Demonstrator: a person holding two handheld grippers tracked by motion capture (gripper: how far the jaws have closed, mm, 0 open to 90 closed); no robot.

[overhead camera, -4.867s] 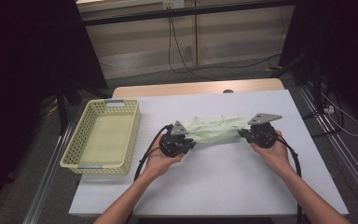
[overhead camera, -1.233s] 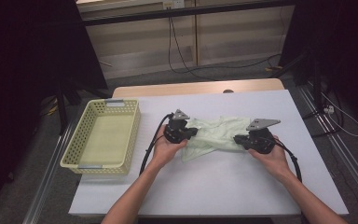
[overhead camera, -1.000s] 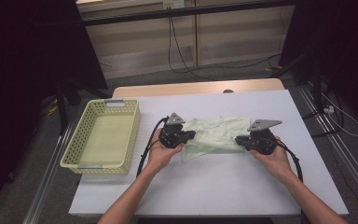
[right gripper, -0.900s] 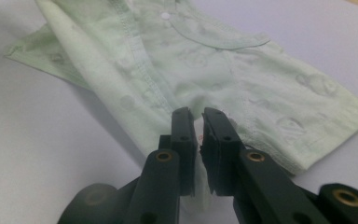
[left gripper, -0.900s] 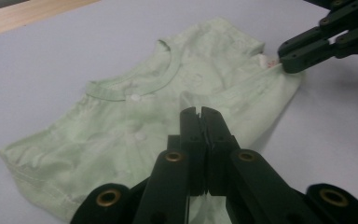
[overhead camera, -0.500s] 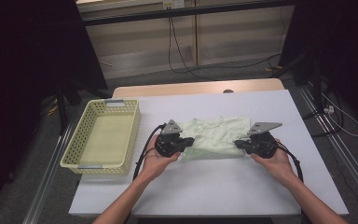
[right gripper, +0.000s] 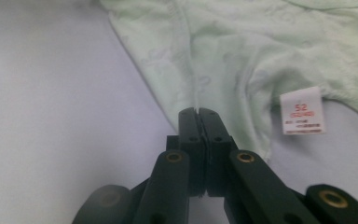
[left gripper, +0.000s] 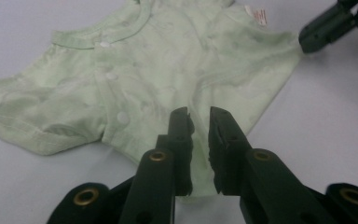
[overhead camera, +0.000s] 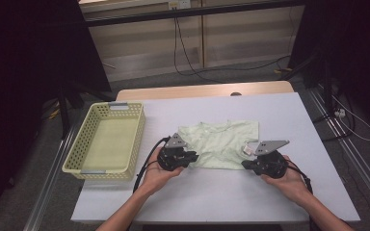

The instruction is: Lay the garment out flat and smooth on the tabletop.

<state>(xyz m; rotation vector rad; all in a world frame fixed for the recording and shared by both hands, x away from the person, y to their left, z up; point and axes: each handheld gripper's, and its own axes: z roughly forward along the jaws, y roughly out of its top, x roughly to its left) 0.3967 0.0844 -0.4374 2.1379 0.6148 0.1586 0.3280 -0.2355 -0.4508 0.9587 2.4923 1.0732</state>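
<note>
the pale green baby shirt (overhead camera: 220, 142) lies flat mid-table, well apart from the table's bare edges and the pale yellow perforated plastic basket (overhead camera: 107, 139), its hem just freed by the left gripper (left gripper: 199, 122), whose jaws have been opening, and pinched by the right gripper (right gripper: 198, 116).

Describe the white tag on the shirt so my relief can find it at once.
On the white table lies a pale green shirt, right of the yellow basket. The tag sticks out at its hem beside the right tongs: small, white, with red print, the only label there.
</note>
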